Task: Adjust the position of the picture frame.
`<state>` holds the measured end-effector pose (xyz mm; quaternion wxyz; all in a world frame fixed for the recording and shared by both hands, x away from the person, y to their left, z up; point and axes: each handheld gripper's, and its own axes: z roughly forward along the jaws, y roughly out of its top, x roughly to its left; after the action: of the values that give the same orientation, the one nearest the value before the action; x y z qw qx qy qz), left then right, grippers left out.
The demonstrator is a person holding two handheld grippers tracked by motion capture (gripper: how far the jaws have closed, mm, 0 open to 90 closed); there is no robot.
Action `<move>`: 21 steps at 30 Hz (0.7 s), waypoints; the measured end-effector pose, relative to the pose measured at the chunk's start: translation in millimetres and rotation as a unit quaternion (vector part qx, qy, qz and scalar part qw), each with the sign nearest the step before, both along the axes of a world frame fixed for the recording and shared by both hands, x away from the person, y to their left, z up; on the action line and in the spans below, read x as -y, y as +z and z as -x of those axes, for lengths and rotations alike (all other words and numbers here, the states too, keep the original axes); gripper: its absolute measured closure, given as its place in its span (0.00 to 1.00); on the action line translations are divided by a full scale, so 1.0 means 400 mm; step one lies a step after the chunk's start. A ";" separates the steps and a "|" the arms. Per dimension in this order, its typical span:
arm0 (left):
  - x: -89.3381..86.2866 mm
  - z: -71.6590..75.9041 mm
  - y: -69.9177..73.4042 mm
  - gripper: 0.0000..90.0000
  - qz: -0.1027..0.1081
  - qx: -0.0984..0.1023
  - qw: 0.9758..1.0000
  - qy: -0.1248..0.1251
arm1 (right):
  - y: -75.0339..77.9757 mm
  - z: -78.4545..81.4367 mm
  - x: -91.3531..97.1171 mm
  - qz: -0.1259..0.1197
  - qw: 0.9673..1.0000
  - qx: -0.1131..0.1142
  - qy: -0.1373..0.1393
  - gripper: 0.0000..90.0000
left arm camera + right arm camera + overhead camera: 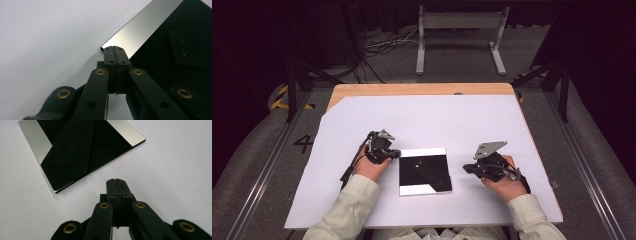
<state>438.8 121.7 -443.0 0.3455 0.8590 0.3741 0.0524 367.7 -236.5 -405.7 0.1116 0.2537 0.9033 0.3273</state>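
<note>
The black square plate (425,171) with silver edges lies flat on the white sheet (437,120) covering the tabletop (412,89). The left hand-held gripper (393,154), jaws together, touches its left corner. The right hand-held gripper (468,168), jaws together and holding nothing, is near its right side, apart from it. Nothing stands between them.

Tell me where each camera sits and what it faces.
High view: above the table, looking down; forearms, both tools, white sheet.
Left gripper view: on left tool, shut, at the square black-and-silver plate's corner.
Right gripper view: on right tool, shut, short of the plate.
All share the plate.
</note>
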 end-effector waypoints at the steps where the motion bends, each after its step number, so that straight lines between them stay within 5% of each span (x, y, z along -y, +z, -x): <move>1: -0.001 -0.002 -0.001 1.00 0.005 -0.001 1.000 0.000 | -0.001 0.000 0.000 0.000 1.000 0.000 -0.001 1.00; 9: -0.002 -0.005 -0.005 0.99 0.016 0.005 1.000 -0.007 | 0.000 -0.001 0.001 0.000 1.000 0.000 0.000 1.00; 12: -0.009 -0.002 0.002 0.87 0.018 0.005 1.000 -0.012 | 0.003 -0.001 0.005 -0.002 1.000 0.001 -0.002 1.00; 21: -0.045 0.033 0.054 0.80 0.015 0.022 0.999 -0.045 | 0.010 0.001 0.011 -0.002 1.000 -0.002 -0.003 0.95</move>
<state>425.4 139.8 -421.3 0.3687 0.8684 0.3277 0.0502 367.2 -240.9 -401.7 0.1103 0.2573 0.9023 0.3279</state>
